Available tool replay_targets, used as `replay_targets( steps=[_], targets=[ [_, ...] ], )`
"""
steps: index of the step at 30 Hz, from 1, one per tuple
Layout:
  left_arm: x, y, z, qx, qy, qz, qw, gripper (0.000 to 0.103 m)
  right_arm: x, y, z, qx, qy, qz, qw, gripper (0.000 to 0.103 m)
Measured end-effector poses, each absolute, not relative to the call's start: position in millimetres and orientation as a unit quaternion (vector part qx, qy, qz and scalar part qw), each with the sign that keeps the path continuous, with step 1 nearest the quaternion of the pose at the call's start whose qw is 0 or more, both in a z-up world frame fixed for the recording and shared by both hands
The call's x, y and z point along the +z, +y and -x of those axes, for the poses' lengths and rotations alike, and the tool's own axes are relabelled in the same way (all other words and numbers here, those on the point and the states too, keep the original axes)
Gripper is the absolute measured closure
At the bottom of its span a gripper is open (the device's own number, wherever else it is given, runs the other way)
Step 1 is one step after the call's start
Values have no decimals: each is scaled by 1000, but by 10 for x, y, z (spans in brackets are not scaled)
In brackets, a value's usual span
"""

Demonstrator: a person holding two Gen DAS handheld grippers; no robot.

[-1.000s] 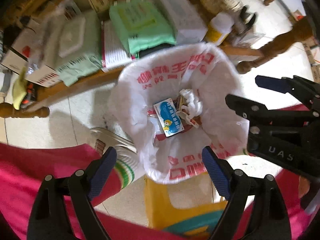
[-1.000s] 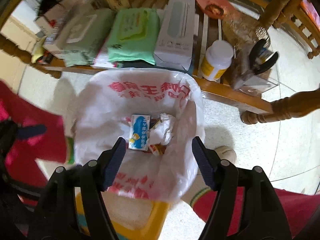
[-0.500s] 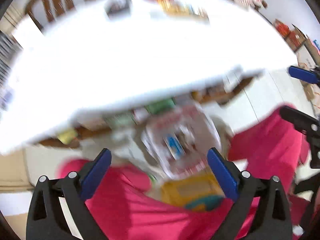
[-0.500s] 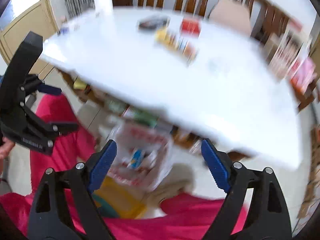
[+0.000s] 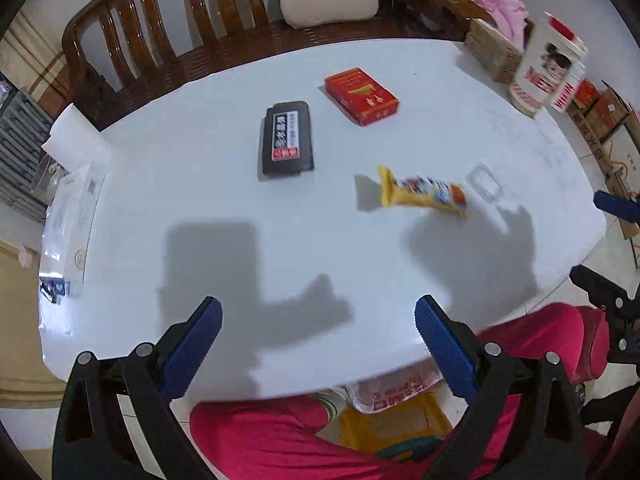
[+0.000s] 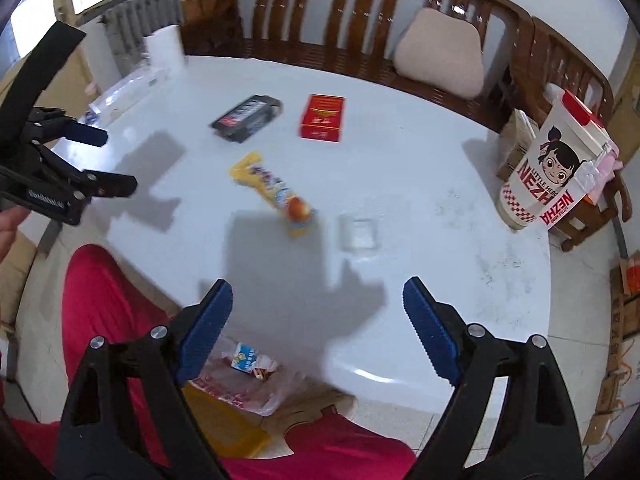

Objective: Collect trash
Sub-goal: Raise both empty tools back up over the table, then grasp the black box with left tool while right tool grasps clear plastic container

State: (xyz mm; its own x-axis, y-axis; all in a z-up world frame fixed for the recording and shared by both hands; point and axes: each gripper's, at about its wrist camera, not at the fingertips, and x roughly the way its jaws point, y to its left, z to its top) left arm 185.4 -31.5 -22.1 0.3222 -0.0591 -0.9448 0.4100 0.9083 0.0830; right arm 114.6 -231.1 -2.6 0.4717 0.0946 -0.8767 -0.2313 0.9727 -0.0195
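On the white table [image 5: 240,240] lie a yellow snack wrapper [image 5: 422,194] [image 6: 276,192], a clear plastic blister [image 5: 485,187] [image 6: 359,231], a red box [image 5: 361,95] [image 6: 323,117] and a black box [image 5: 287,139] [image 6: 246,117]. My left gripper [image 5: 318,334] is open and empty above the near table edge. My right gripper [image 6: 318,322] is open and empty, to the right of the left one. The bin bag [image 6: 240,376] with trash sits under the table on a yellow stool [image 5: 394,426].
A large printed cup [image 6: 554,166] [image 5: 546,66] stands at the table's right edge. A paper roll [image 6: 164,50] and clear packaging [image 5: 68,216] lie at the left. A wooden bench [image 6: 360,16] with a cushion [image 6: 440,54] runs behind. My red-clad legs [image 5: 280,440] are below.
Both grippers rose from over the open bin bag below the table to above the tabletop. Both stayed open and empty.
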Motion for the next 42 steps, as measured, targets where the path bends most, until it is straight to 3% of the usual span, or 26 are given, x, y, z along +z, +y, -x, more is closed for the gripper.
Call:
replay_targets(
  steps=[15, 42],
  targets=[
    [-440, -441, -2671, -129, 603, -166, 769, 8, -93, -2529, -1677, 86, 526, 72, 843, 18],
    [-1051, -690, -3438, -141, 648, -168, 729, 8, -767, -2491, -2136, 96, 588, 84, 799, 19]
  ],
)
